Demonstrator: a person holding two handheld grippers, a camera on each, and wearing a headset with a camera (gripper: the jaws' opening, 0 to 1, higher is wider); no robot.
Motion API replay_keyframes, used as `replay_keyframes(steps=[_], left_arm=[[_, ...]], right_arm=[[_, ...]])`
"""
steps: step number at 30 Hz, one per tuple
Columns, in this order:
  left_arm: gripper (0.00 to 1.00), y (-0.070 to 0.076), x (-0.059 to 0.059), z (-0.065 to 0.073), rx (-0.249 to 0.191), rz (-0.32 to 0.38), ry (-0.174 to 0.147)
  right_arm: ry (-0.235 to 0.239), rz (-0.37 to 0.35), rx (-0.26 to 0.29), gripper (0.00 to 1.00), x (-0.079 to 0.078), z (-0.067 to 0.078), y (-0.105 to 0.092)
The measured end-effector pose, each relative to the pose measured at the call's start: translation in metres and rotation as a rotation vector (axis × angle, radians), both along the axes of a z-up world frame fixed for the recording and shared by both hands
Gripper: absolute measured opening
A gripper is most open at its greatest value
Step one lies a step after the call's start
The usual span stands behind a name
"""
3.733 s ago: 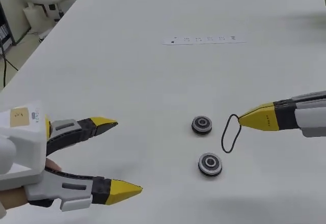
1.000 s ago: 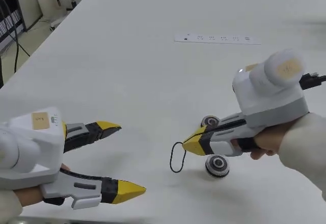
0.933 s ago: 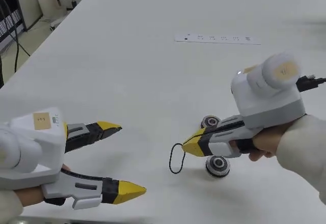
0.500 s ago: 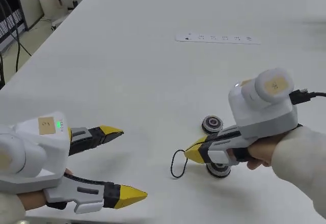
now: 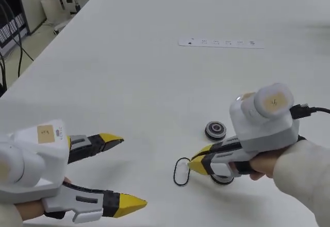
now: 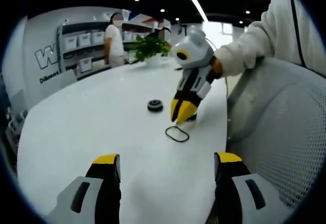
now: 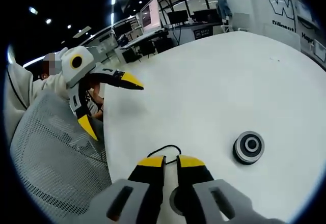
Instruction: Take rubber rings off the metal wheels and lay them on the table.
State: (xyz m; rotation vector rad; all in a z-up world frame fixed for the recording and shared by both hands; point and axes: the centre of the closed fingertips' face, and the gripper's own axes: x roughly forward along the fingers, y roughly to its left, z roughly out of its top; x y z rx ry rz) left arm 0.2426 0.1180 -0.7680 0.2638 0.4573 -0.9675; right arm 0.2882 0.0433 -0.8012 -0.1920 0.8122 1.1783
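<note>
The left gripper (image 5: pixel 122 171) waits closest to the person. Its jaws are wide apart and hold nothing, so it keeps out of the way. A bit farther, the ring (image 5: pixel 180 171) lies flat on the worktop (image 5: pixel 154 82). The right gripper (image 5: pixel 193 165) is low, with its tips just beside the ring. Its jaws are a tiny bit apart, I think to let the ring go gently. One wheel (image 5: pixel 223 179) sits partly under that gripper. The other wheel (image 5: pixel 215 130) is just behind.

Right gripper (image 5: pixel 193 166) hides most of the nearer wheel (image 5: pixel 223 179); its grip unclear.
</note>
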Motion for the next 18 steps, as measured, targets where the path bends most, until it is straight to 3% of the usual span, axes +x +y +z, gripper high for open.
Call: replay_keyframes(steps=[9, 18], left_arm=[[0.76, 0.002, 0.000, 0.004, 0.007, 0.003, -0.008], [0.76, -0.001, -0.001, 0.006, 0.011, -0.005, -0.010]], right_arm=[[-0.015, -0.023, 0.026, 0.07, 0.009, 0.016, -0.009], [-0.036, -0.007, 0.042, 0.09, 0.004, 0.032, -0.019]])
